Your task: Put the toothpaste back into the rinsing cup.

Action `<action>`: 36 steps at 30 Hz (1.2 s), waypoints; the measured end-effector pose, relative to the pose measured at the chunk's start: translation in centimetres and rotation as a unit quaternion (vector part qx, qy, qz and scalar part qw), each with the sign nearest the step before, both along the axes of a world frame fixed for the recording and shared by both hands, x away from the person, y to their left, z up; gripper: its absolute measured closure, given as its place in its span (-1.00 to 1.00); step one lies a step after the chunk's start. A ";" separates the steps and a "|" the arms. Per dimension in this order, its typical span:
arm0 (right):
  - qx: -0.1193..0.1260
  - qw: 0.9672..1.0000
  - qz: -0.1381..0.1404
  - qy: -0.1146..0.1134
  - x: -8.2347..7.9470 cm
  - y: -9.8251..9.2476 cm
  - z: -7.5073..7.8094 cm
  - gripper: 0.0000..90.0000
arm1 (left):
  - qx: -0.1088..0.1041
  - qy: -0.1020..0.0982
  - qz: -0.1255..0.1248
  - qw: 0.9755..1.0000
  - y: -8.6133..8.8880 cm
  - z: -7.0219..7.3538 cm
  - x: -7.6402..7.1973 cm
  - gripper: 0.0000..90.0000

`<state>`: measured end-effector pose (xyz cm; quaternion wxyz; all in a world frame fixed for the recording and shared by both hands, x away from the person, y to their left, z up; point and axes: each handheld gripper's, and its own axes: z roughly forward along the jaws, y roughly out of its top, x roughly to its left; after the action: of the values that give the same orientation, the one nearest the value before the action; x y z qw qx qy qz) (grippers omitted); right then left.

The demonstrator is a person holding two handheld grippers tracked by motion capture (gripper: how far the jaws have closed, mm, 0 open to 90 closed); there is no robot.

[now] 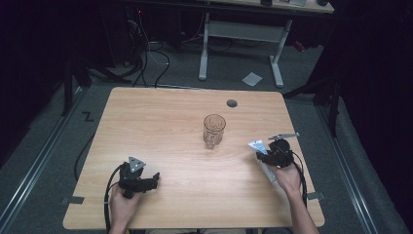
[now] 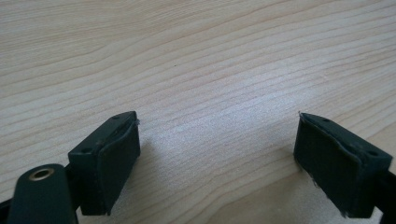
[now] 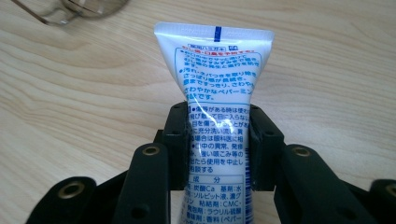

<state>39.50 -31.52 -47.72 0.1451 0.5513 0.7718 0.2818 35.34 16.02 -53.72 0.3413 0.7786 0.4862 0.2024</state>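
Nearest, the left gripper [image 1: 155, 178] rests low on the front left part of the table [image 1: 160, 122], held in the person's left hand [image 1: 122, 204]. Its fingers [image 2: 109, 161] stand spread wide with bare wood grain between them and nothing held. It sits well apart from everything else, likely parked out of the way as a spare.

Across on the right side, the right gripper [image 1: 260, 155] is held in the right hand [image 1: 287, 178]. Its fingers [image 3: 180, 140] pinch a white tube [image 3: 215, 102] across the middle of its body, one pad on each flat face. Blue and red print covers the tube. The crimped flat end points forward, away from the hand; the cap end runs back under the gripper, hidden. A mid-body pinch probably keeps the tube from swinging and leaves the crimped end free to lead.

From the high view the tube [image 1: 256, 145] looks lifted just off the wood and angled toward the middle, though whether it touches the table I cannot tell.

Farther in, near the table centre, a clear glass tumbler [image 1: 214, 129] stands upright and looks empty. Its rim shows blurred at the top left of the right gripper view. My guess: the tube is aimed at the glass, to be stood inside it.

Beyond, a grey round grommet [image 1: 232, 103] sits in the table near the far edge.
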 end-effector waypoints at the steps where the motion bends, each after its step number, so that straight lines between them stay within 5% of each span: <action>1: 0.003 1.000 0.002 -0.005 -0.1 0.1 0.1 0.47 | 0.000 0.000 0.000 1.000 0.0 0.0 0.0 -0.67; 9: 0.000 0.999 0.027 -0.037 -0.4 1.4 0.9 0.47 | 0.000 0.000 0.000 1.000 0.0 0.0 0.0 -0.67; 20: 0.039 0.995 0.050 -0.080 -0.6 2.4 2.4 0.45 | 0.000 0.000 0.000 1.000 0.0 0.0 0.0 -0.67; 36: 0.056 0.989 0.083 -0.112 0.2 4.7 4.7 0.45 | 0.000 0.000 -0.001 1.000 0.0 0.0 0.0 -0.67</action>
<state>39.72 -26.80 -43.07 0.1752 0.4572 0.7771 0.3955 35.35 16.03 -53.73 0.3415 0.7790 0.4855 0.2023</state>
